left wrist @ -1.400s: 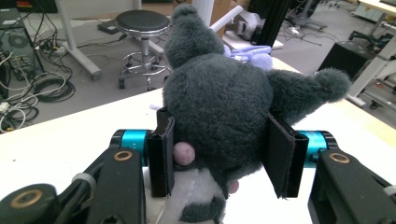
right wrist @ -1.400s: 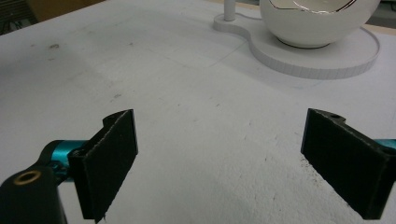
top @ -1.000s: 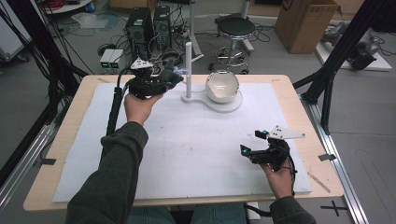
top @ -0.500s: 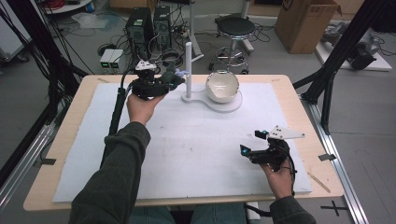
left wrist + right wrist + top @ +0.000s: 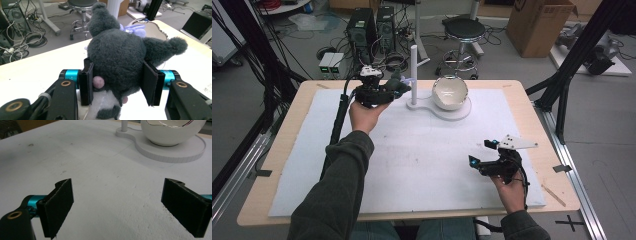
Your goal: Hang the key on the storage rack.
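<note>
right now the grey plush toy [image 5: 120,57] sits clamped in the left tool [image 5: 118,82].

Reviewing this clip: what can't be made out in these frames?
- Plush toy: its face is turned away in the left gripper view; in the high view the left tongs and hand cover most of it.
- Bowl: top cut by the right gripper view's edge; contents unclear.
- White post: purpose unclear.

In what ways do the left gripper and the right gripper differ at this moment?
The left gripper is shut on a grey plush toy; the right gripper is open with nothing between its jaws. The left is beside the white post at the far side; the right is at the near right. Both have black jaws.
</note>
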`<state>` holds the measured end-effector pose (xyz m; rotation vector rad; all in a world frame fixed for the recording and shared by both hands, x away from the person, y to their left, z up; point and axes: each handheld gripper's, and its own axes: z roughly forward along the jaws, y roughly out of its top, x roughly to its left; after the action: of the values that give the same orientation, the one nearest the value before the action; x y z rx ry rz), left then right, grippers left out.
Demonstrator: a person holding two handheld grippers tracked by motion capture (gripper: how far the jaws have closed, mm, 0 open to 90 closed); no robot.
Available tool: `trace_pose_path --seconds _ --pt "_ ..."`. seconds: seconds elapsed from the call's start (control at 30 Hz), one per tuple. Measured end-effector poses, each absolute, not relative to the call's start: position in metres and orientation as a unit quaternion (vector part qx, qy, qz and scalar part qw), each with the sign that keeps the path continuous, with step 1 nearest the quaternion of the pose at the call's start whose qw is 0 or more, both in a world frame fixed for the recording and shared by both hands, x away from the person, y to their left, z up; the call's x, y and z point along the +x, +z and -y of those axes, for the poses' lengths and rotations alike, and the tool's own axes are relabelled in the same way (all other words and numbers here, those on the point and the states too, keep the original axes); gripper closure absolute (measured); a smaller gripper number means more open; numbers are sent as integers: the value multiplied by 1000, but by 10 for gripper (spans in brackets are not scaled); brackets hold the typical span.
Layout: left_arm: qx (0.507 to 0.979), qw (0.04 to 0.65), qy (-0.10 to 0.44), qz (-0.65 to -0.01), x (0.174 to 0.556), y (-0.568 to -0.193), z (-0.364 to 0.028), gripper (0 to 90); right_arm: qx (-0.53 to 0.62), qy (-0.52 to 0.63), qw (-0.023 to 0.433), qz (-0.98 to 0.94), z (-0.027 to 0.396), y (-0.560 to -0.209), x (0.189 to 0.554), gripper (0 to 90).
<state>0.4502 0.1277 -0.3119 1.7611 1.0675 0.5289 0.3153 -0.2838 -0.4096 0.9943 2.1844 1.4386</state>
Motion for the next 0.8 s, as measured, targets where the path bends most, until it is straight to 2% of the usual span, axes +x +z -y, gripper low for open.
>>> trace_pose_path --seconds 0.8 --pt "734 472 220 -435 453 -317 -122 508 348 507 170 -770 283 -410 316 103"
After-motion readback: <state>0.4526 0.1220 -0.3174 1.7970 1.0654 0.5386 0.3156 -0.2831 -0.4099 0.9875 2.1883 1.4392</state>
